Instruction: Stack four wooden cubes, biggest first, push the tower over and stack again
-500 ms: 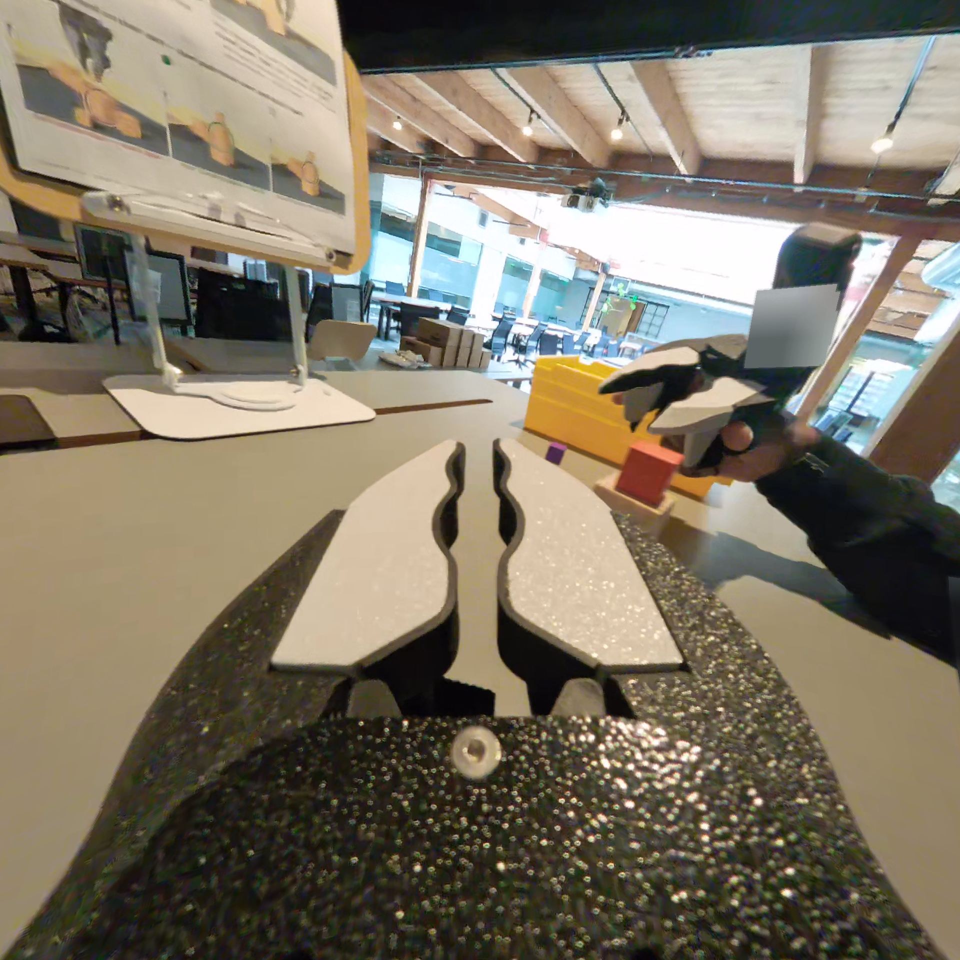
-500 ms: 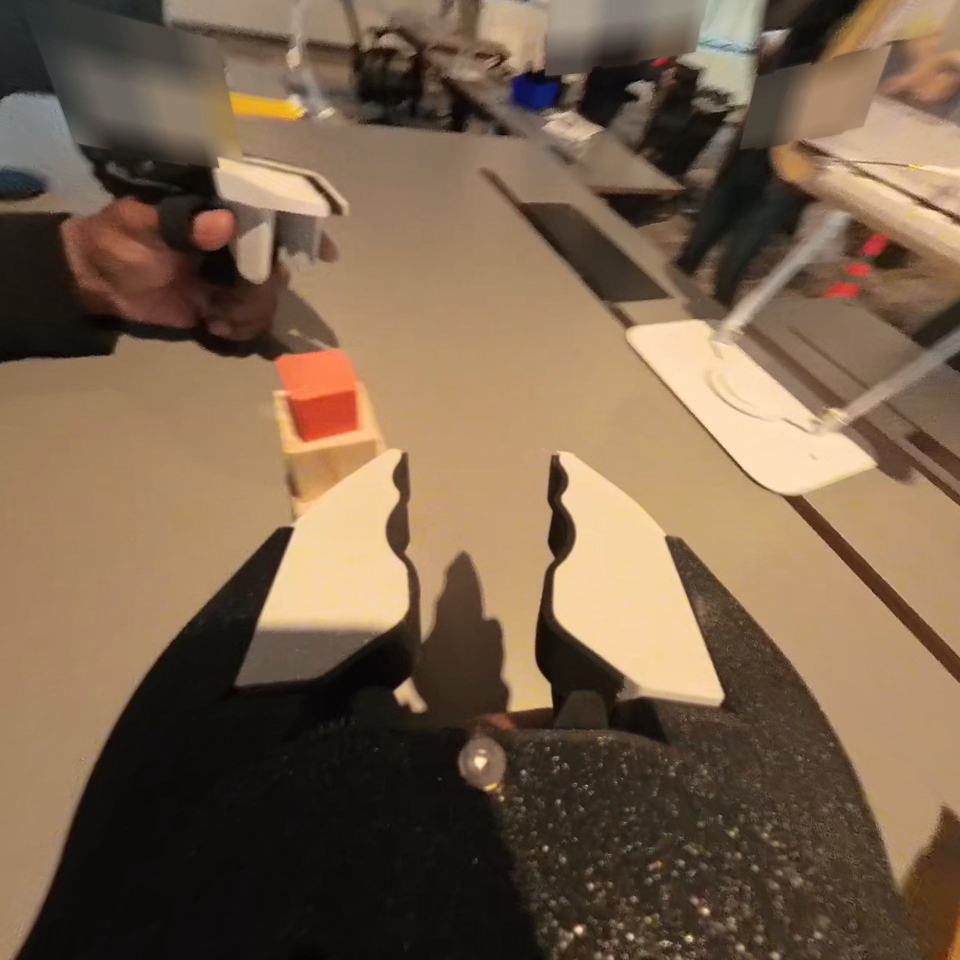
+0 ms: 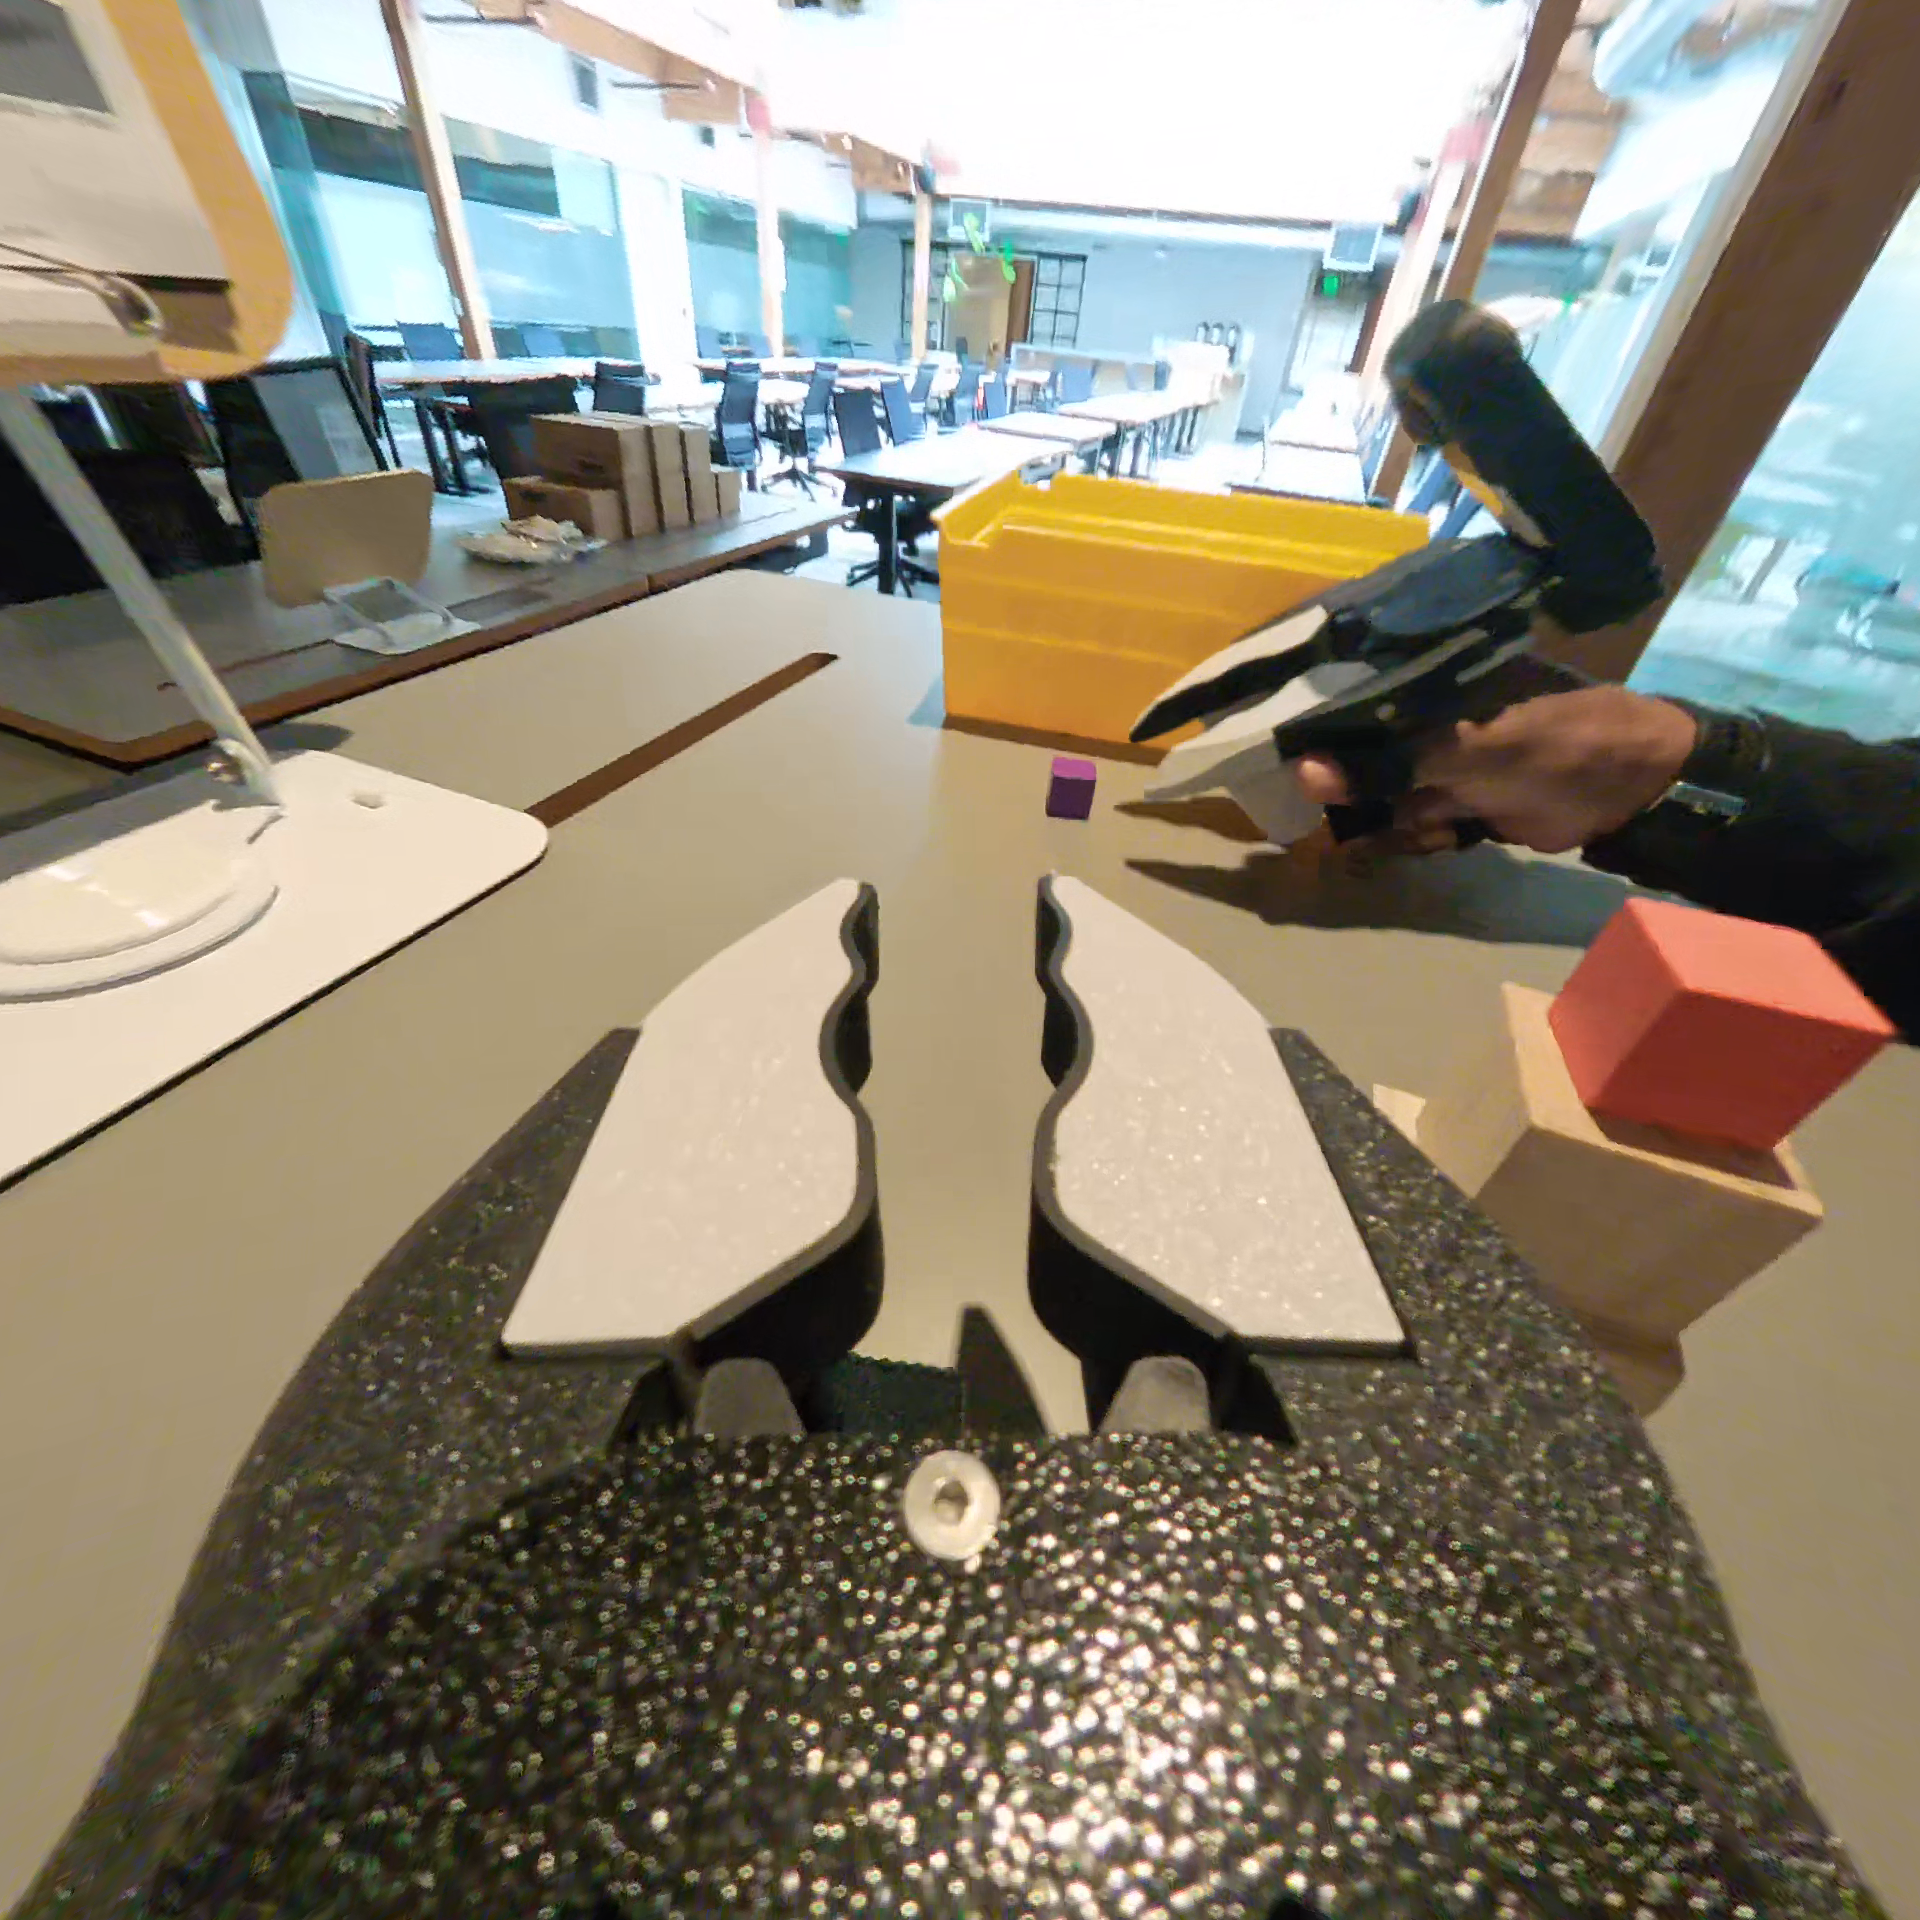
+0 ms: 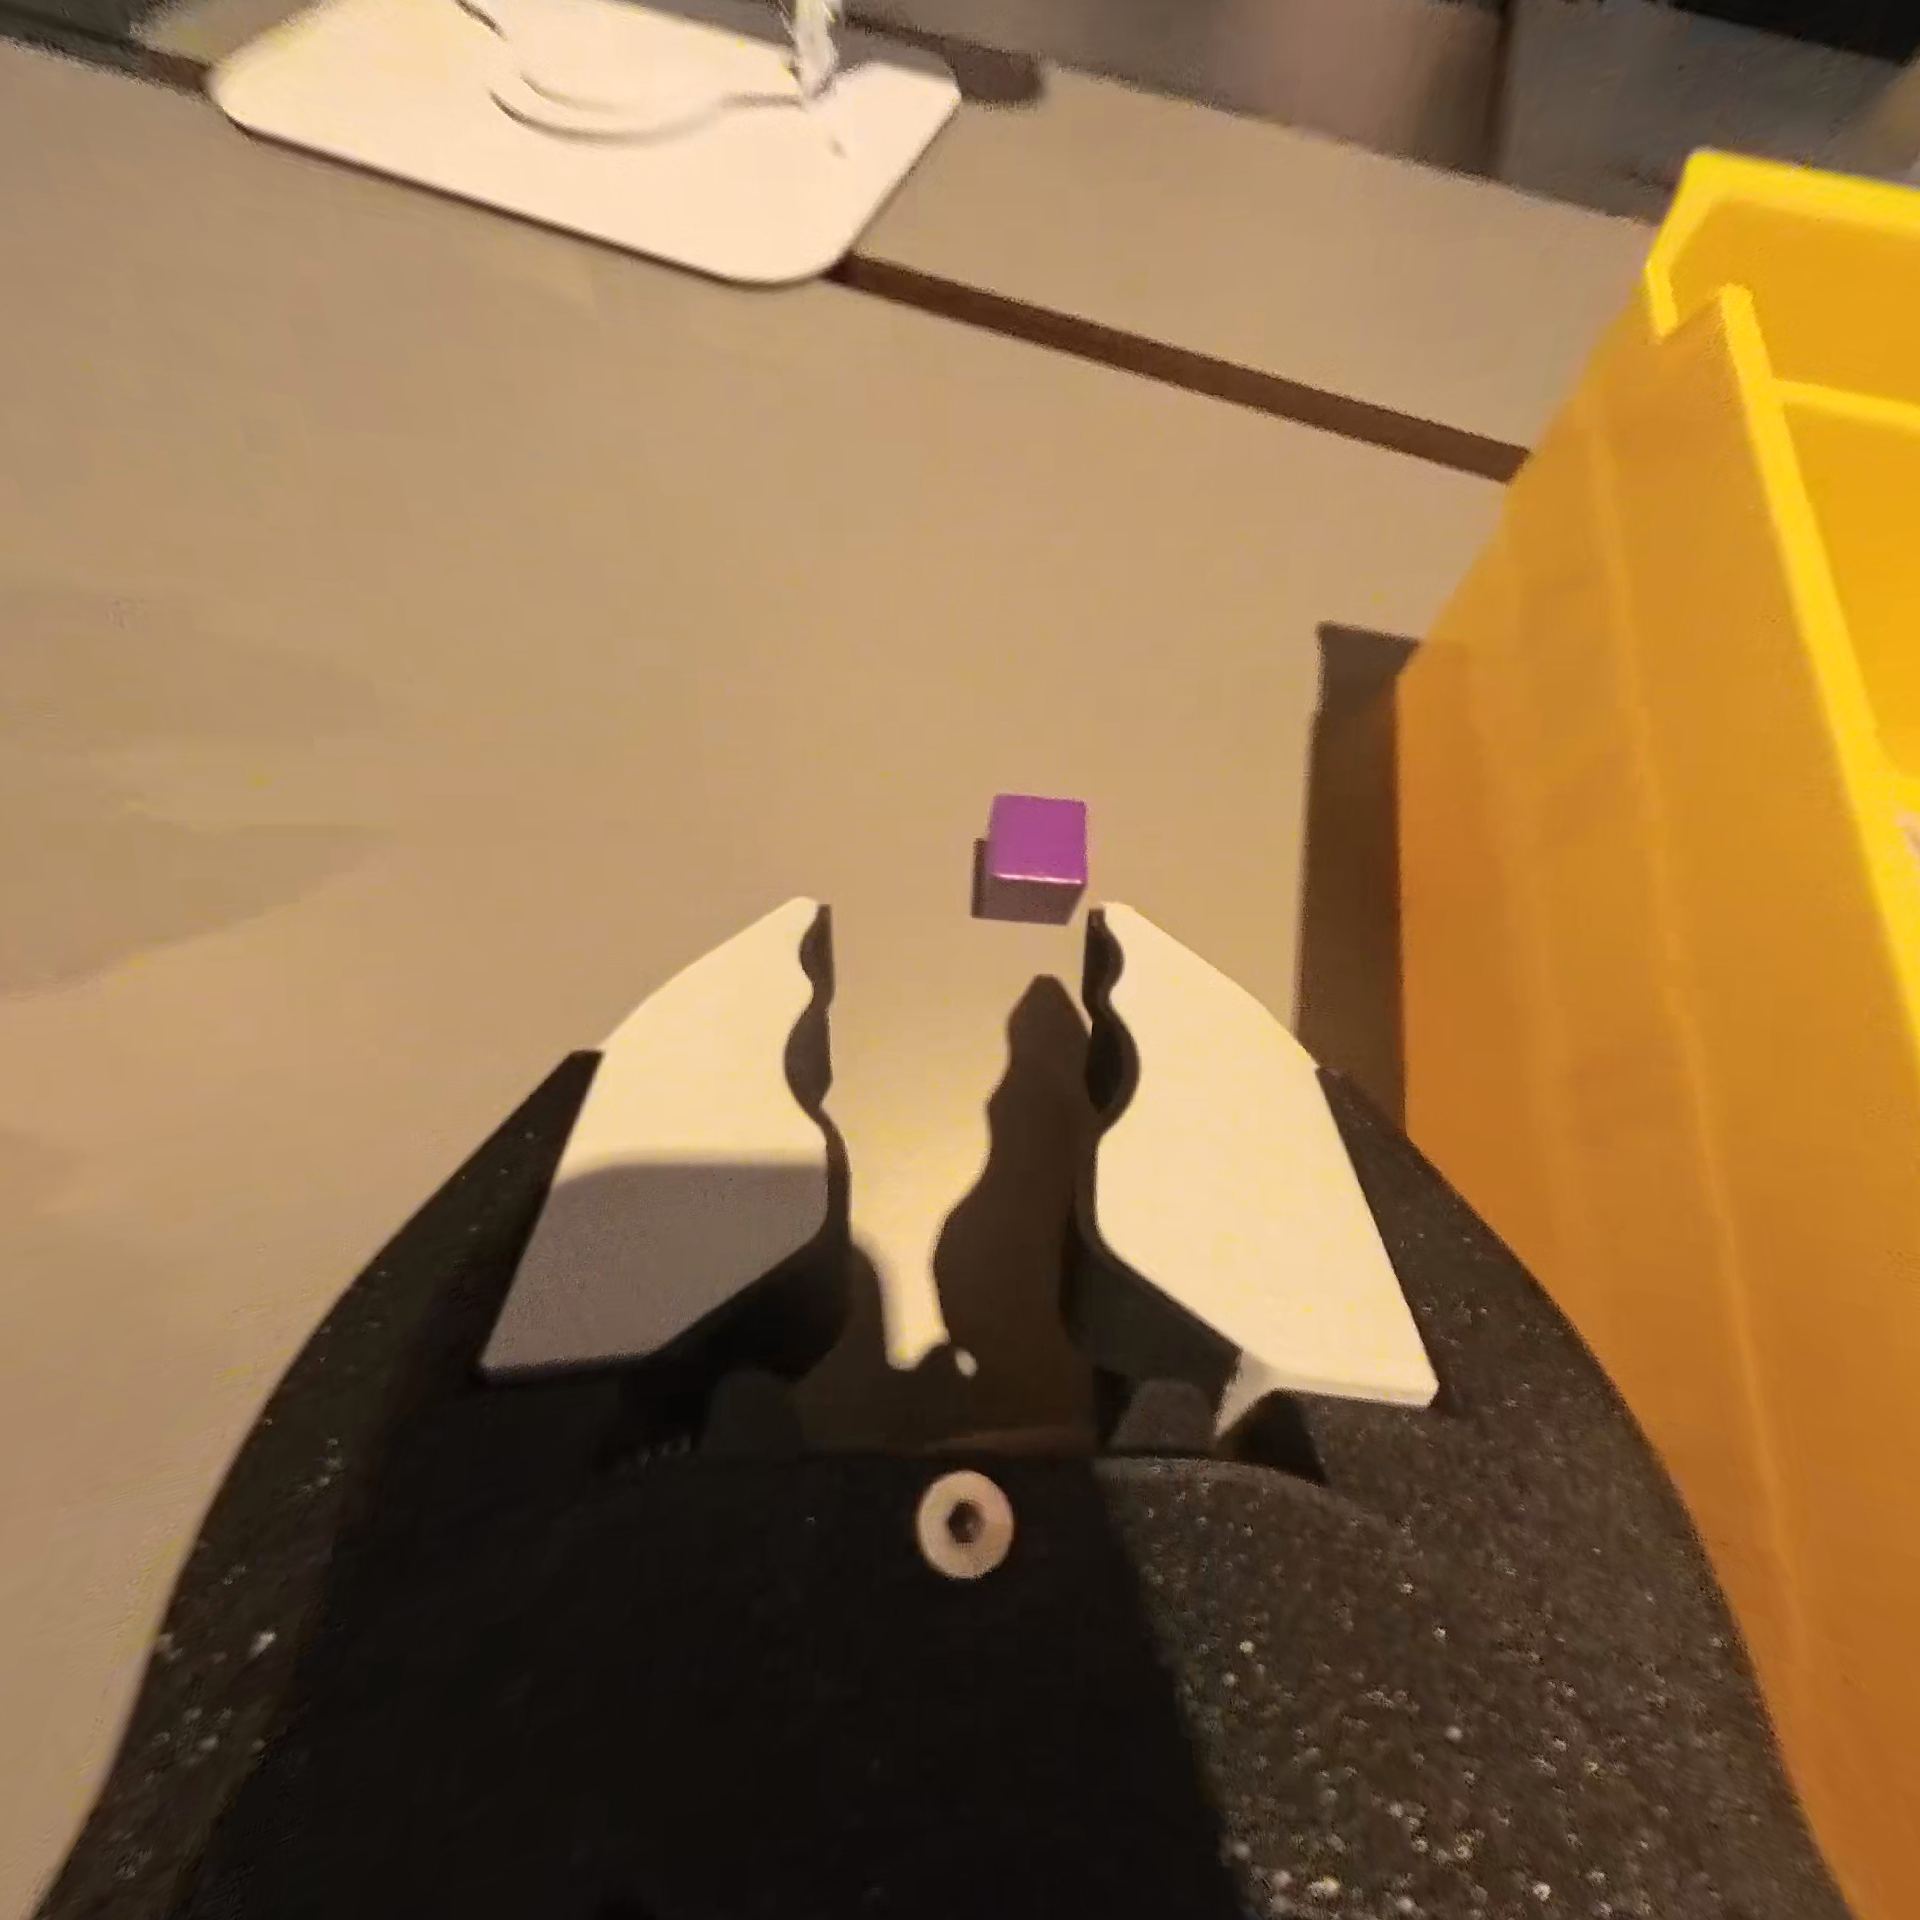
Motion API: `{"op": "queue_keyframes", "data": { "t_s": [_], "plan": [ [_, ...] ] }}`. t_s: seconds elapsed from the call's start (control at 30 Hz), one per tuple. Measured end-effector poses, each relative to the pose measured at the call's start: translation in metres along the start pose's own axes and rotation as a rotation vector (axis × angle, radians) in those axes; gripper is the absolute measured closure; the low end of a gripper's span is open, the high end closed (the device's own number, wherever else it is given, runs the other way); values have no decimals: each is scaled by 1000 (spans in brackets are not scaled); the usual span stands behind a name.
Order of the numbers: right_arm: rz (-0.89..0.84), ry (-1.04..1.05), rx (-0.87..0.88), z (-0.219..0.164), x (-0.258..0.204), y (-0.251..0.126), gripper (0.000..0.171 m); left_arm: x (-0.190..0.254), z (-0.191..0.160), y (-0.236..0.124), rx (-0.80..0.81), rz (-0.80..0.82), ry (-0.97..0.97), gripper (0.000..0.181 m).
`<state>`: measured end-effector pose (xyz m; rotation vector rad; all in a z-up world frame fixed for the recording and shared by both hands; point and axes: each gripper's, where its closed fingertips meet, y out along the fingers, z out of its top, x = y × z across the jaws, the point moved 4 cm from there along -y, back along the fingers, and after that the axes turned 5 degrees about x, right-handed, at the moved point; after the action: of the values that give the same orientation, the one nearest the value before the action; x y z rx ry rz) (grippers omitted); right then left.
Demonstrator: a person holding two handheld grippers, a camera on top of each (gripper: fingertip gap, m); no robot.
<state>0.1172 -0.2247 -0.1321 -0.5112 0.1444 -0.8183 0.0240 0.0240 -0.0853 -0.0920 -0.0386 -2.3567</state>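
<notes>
The right gripper (image 4: 956, 914) is lined up on the purple cube (image 4: 1031, 871), which sits on the table (image 4: 520, 582) just ahead of the fingers (image 4: 717, 1049) and slightly toward the right-hand one. The fingers are spread and empty, with a gap clearly wider than the cube. The cube is not yet between them; it lies just beyond their tips, apart from both. Being a cube, it has no long axis to match, though its faces look roughly square to the fingers, so a straight advance with a small shift right should bracket it.

The left gripper (image 3: 956, 894) hangs over bare table, fingers parted a little and holding nothing. From its view the purple cube (image 3: 1070, 785) is well ahead, so the right gripper (image 3: 1195, 748) is plainly the nearer one. The yellow bin (image 3: 1143, 603) stands beyond the cube.

To the right of the left gripper, the red cube (image 3: 1704, 1023) rests on the plain wooden cube (image 3: 1621, 1236), sitting skewed on it. A third cube is hidden or too unclear to place. I judge this as the fetch for an upper layer.
</notes>
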Motion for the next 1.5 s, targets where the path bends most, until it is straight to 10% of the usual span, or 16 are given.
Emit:
{"op": "queue_keyframes", "data": {
  "t_s": [0.43,0.7,0.97,1.5],
  "plan": [
    [-93,-119,-78,7,6,39,149,3,18,-33,245,94,38,163],
    [754,-202,472,81,-138,-44,150,21,19,-61,280,117,15,166],
    [1039,-611,279,94,-211,-92,150,28,19,-77,293,128,-16,167],
    [1079,-662,34,86,-203,-73,150,26,16,-72,251,99,-59,167]
  ]
}}
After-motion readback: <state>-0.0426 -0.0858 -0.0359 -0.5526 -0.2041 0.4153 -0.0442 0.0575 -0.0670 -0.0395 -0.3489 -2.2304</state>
